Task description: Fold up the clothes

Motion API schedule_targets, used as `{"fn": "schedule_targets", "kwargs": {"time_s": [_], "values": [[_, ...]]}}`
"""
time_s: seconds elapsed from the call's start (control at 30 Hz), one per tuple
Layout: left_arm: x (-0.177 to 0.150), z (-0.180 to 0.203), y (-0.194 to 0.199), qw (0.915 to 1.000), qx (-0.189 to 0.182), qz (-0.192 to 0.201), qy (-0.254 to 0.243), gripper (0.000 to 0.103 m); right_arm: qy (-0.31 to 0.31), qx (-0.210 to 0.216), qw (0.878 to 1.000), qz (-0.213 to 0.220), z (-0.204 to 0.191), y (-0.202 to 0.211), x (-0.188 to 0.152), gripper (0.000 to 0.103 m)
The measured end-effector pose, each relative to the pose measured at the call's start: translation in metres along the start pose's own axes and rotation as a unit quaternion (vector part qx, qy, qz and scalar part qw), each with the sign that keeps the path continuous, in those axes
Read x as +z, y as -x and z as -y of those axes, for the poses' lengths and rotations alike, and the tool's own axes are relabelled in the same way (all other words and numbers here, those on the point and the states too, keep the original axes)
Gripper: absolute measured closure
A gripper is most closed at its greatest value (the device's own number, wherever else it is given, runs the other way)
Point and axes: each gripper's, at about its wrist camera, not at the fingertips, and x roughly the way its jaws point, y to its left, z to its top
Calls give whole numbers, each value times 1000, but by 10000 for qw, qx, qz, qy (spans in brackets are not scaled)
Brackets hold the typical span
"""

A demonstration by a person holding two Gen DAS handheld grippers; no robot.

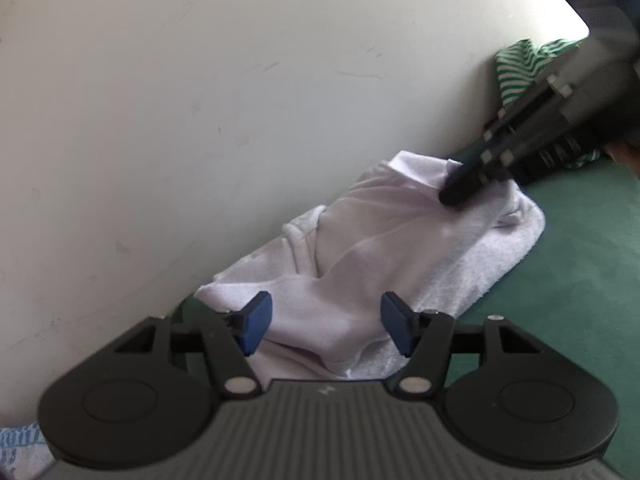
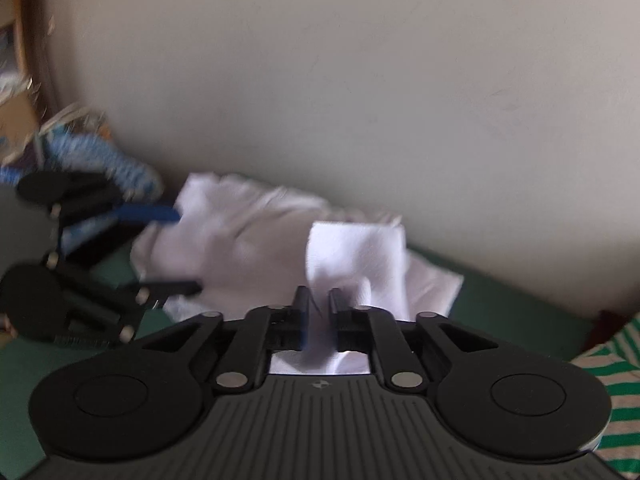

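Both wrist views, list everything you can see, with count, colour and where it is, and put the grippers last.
white garment: one, white, partly folded on the green surface against the wall.
green surface: one, dark green, under the clothes.
striped garment: one, green and white, bunched at the wall beyond the white garment; also at the lower right edge of the right wrist view.
blue patterned cloth: one, blue and white, blurred, by the wall behind the left gripper.
wall: one, off-white, behind everything.
shelf: one, brown, blurred, far left of the right wrist view.
left gripper: one, black with blue pads, open over the near end of the white garment.
right gripper: one, black, shut on a fold of the white garment.
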Motion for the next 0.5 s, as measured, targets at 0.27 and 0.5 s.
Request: {"fn": "schedule_targets", "kwargs": {"time_s": [0.27, 0.5], "values": [[0, 6, -2, 9999, 12, -28, -153, 39, -551, -920, 9938, 289, 21, -5, -9, 92], [3, 7, -3, 9999, -55, -14, -141, 39, -57, -358, 9991, 202, -5, -27, -1, 59]]}}
